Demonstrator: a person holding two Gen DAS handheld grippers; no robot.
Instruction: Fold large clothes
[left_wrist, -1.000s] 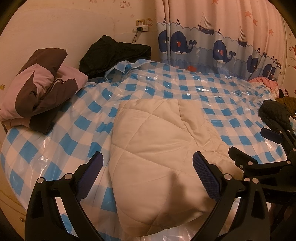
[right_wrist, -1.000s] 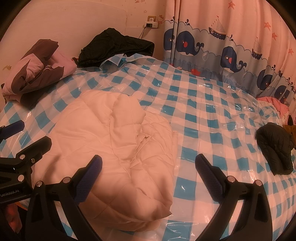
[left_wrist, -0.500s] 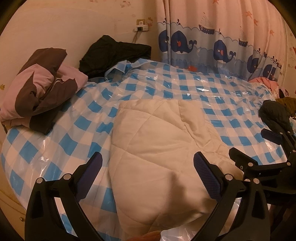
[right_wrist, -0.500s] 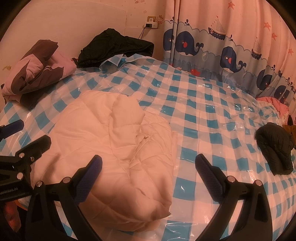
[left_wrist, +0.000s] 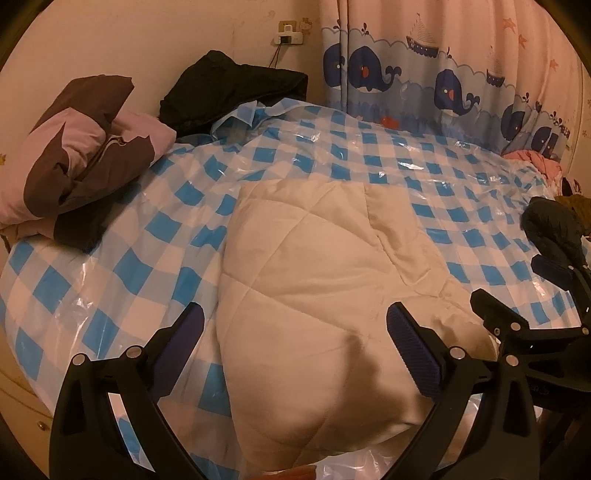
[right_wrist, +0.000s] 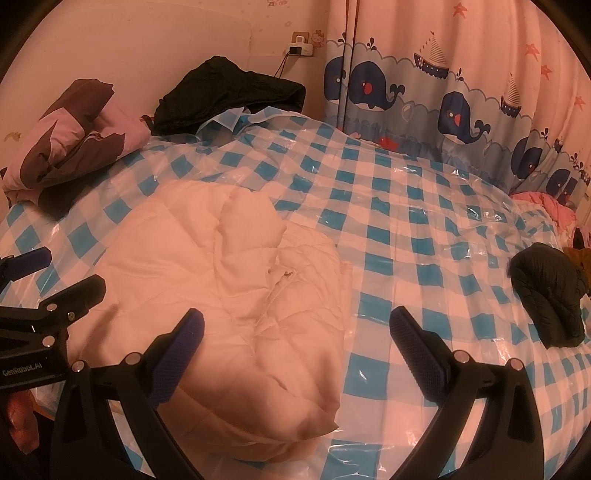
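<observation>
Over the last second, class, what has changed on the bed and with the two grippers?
Almost nothing. Both the left gripper and right gripper hang open over the folded cream quilted garment, gripping nothing. The garment and the dark jacket lie unmoved.

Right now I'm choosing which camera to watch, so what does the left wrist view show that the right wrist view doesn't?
Left wrist only: the cream quilted garment's smooth, stitched left side, and the right gripper alongside it. Right wrist only: the garment's rumpled fold seam, more bare checkered cover, and the left gripper. Both: the dark small jacket, black clothing, the pink-brown bundle, and the whale curtain.
</observation>
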